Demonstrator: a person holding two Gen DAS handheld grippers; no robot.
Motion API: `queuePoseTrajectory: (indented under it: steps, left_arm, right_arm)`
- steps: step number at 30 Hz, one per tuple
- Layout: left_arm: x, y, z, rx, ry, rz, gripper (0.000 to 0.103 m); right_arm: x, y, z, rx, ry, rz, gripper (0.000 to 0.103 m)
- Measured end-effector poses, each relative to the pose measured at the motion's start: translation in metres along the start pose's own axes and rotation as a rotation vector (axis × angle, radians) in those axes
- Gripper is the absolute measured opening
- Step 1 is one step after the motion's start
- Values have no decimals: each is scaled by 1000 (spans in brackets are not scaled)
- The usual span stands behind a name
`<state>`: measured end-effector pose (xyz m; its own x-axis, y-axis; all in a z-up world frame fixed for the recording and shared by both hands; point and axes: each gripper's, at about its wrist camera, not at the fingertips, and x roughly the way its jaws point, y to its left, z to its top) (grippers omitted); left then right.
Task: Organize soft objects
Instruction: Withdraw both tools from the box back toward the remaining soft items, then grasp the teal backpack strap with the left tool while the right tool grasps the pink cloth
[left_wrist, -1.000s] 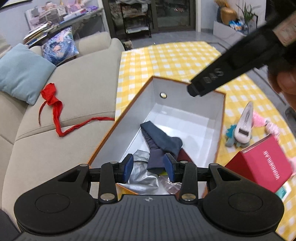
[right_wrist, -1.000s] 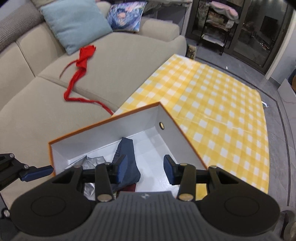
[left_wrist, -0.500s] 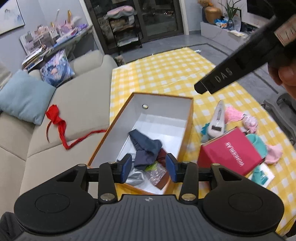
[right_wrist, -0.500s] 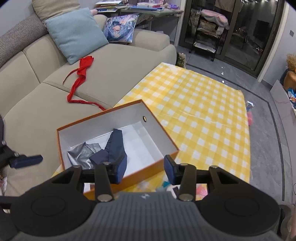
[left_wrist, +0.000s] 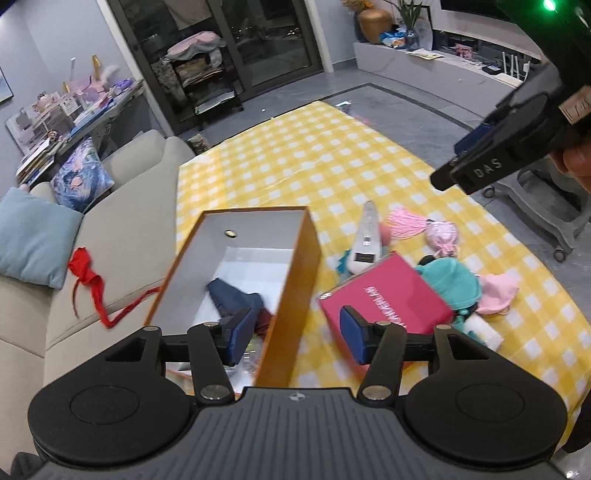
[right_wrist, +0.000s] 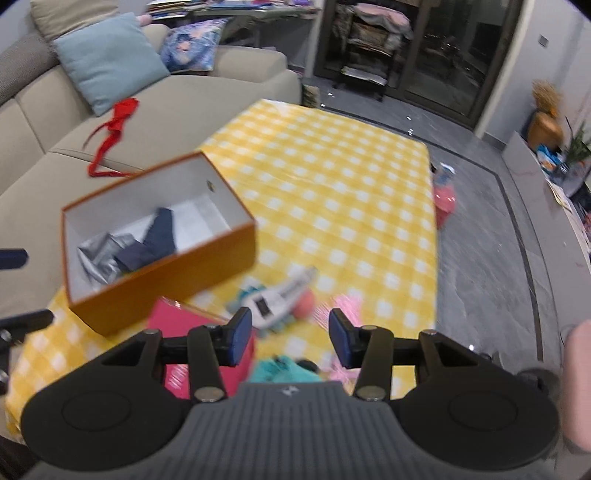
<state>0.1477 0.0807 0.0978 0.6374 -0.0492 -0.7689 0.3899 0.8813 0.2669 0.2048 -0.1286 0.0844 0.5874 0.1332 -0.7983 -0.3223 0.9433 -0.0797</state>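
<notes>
Navy cloth (left_wrist: 236, 297) crumpled in orange box (left_wrist: 295, 295)

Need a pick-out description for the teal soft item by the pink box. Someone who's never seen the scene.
Start at the yellow checked cloth and find the orange box beside the sofa. Past it lies a magenta box; the teal soft item sits against that box's far side. It is the only large teal bundle, with a pale pink piece beyond it.

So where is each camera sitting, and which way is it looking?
Left wrist: sits on the left gripper, looks down at the orange box; the right gripper and a hand show.
Right wrist: sits on the right gripper, looks down at soft things on the yellow cloth.
Both see the box, cloth and sofa.
</notes>
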Motion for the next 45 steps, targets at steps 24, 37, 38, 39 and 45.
queuePoseTrajectory:
  steps: [24,37,38,39,45]
  left_arm:
    - [62,-98,-118,-175,-30,-244,70]
    - [118,-141,-108,-98,18,-306,70]
    - [121,-144,-107,-93,24,-305,70]
    - [125,-146,-107,-90,30,-301,70]
    - [139,-153,-101,-92,42,-314,69]
  right_arm:
    - [71,-77,-207,187,96,-48,51]
    - [81,-82,-231,248,92,-2,56]
    - [83,-81,-230,241,93,3,56]
    - [84,-82,-229,237,96,5,56]
    - [90,-78,-222,251,93,46,61]
